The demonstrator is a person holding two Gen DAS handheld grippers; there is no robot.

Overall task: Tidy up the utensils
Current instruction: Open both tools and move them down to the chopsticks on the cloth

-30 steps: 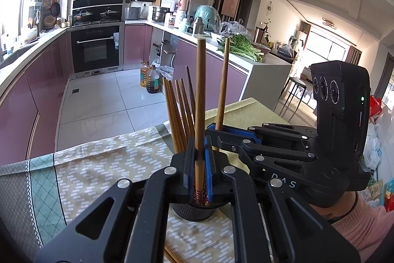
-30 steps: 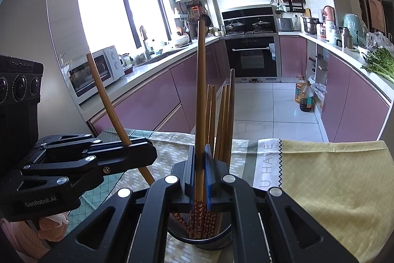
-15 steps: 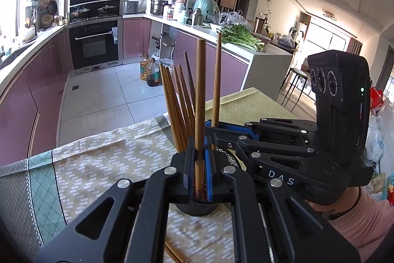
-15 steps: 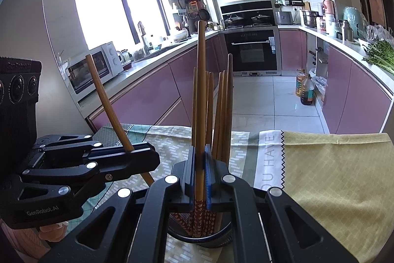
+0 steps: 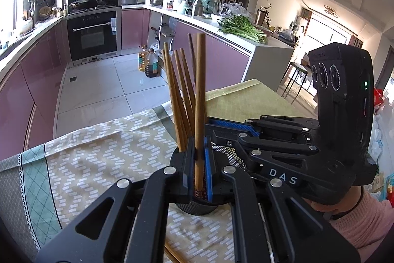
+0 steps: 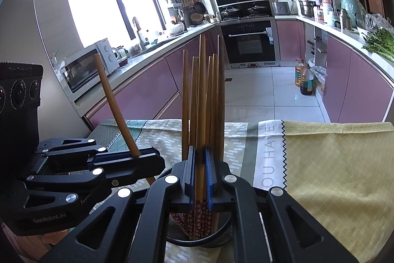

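Standing in the black mesh holder (image 6: 222,237) on the tablecloth (image 5: 98,152): about six loose chopsticks (image 6: 216,100). Left gripper (image 5: 199,169) clamping one chopstick (image 5: 200,95); right gripper (image 6: 200,179) clamping another chopstick (image 6: 202,90), both over the holder.

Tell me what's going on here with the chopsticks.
A person is sorting chopsticks into a black holder on a cloth-covered table. Each handheld gripper is shut on one chopstick: the left gripper on one and the right gripper on another, both over the holder, which already has several chopsticks standing in it.
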